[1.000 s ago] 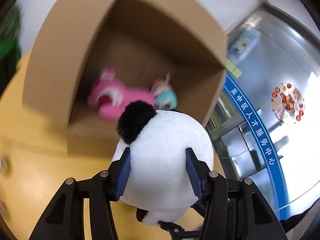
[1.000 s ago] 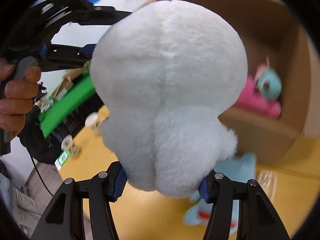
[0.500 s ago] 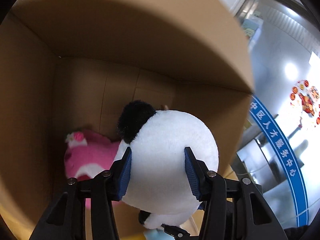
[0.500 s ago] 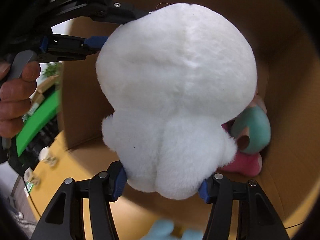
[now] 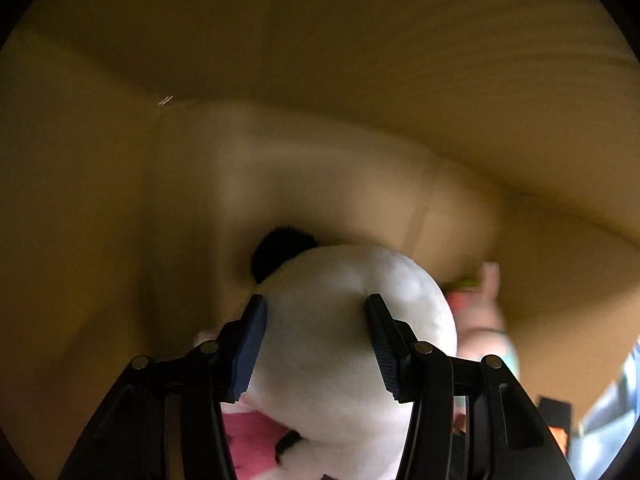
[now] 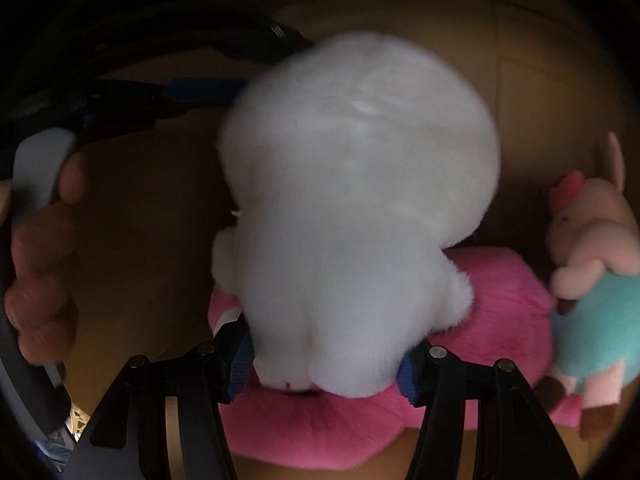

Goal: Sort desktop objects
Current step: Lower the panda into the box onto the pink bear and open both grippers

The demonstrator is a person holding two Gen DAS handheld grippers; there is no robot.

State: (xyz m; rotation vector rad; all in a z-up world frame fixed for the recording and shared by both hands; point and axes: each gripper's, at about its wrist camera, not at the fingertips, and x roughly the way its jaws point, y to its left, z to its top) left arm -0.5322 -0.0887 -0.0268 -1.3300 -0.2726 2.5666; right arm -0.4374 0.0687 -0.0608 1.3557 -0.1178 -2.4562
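Observation:
A white plush toy [image 5: 344, 332] with a black ear is held by both grippers deep inside a cardboard box [image 5: 320, 80]. My left gripper [image 5: 316, 344] is shut on its head. My right gripper [image 6: 324, 360] is shut on its lower body [image 6: 352, 208]. The left gripper and the hand holding it show at the upper left of the right wrist view. The toy hangs just above a pink plush toy [image 6: 500, 304]; whether they touch I cannot tell.
A pink pig plush in a teal dress [image 6: 588, 280] leans at the right inside the box, also blurred in the left wrist view [image 5: 484, 320]. Brown box walls [image 6: 540, 100] surround both grippers closely on all sides.
Both grippers have carried the white plush from the box opening deep into the box, down toward the pink plush. The view has darkened as the walls closed in.

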